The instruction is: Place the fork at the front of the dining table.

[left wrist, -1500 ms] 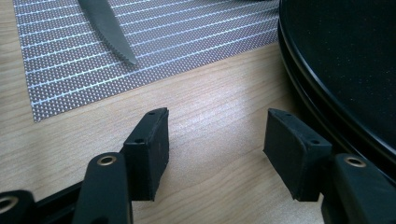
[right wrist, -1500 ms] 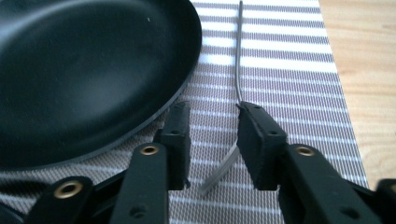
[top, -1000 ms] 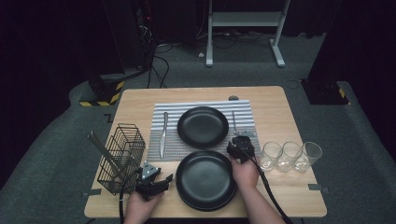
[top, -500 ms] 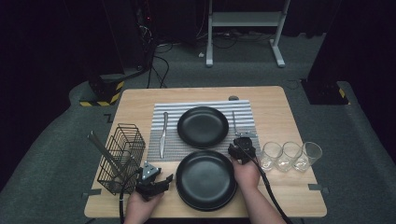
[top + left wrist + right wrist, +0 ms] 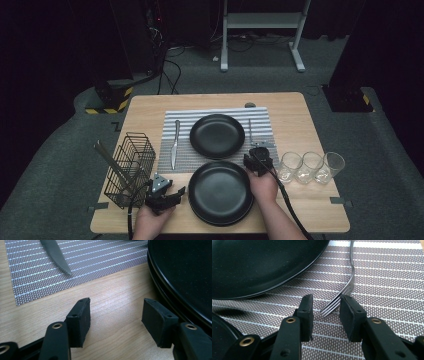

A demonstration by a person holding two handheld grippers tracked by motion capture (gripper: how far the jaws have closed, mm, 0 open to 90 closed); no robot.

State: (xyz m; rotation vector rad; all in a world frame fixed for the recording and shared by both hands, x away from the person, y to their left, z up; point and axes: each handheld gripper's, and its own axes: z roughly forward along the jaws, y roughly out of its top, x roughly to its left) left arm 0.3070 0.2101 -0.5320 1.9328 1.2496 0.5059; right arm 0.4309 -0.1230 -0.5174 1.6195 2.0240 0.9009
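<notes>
Right hand-held gripper (image 5: 324, 306) is down over the tine end of the fork (image 5: 349, 285), jaws have just been closing; tines sit between the pads, right pad just about at the tines, left pad with a small gap, so no firm grip visible. Fork lies flat on the striped placemat (image 5: 387, 277), handle running away from the gripper, just right of the far black plate (image 5: 262, 262). In the high view the right gripper (image 5: 258, 161) sits at the mat's near right corner, between the near black plate (image 5: 220, 192) and the three glasses (image 5: 311, 166). Left hand-held gripper (image 5: 115, 315) is partly open, nothing between the pads, hovering over bare counter (image 5: 112, 292) just left of the near plate's rim. Knife (image 5: 56, 256) lies on the mat ahead of it. Wire basket (image 5: 129, 169) stands at the counter's left edge.
</notes>
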